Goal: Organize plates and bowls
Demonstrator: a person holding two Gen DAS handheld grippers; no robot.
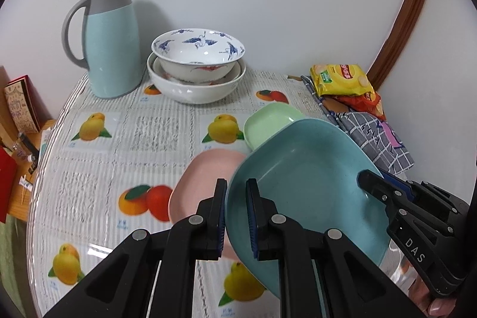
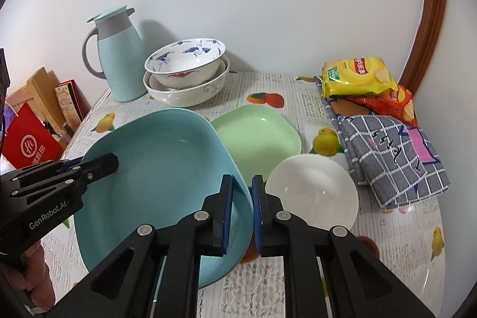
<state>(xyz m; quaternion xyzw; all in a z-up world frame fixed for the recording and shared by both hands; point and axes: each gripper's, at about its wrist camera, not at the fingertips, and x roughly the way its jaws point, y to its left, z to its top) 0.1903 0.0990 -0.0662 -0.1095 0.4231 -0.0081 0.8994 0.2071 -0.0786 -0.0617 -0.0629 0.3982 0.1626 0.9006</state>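
Both grippers hold a large blue plate (image 1: 307, 187) (image 2: 161, 178) above the table, tilted. My left gripper (image 1: 237, 216) is shut on its left rim; my right gripper (image 2: 242, 213) is shut on its right rim. Each gripper shows in the other's view, the right gripper (image 1: 369, 187) and the left gripper (image 2: 104, 166) clamping the plate's opposite edge. Under the blue plate lie a pink plate (image 1: 202, 181) and a green plate (image 1: 268, 121) (image 2: 259, 136). A white plate (image 2: 313, 192) sits to the right. Stacked patterned bowls (image 1: 196, 64) (image 2: 187, 70) stand at the back.
A light blue thermos jug (image 1: 110, 43) (image 2: 119, 55) stands back left by the wall. Snack bags (image 1: 342, 82) (image 2: 357, 76) and a checked cloth (image 1: 378, 139) (image 2: 393, 157) lie at the right. The fruit-print tablecloth (image 1: 119, 169) covers the table; boxes (image 2: 29, 145) sit beyond its left edge.
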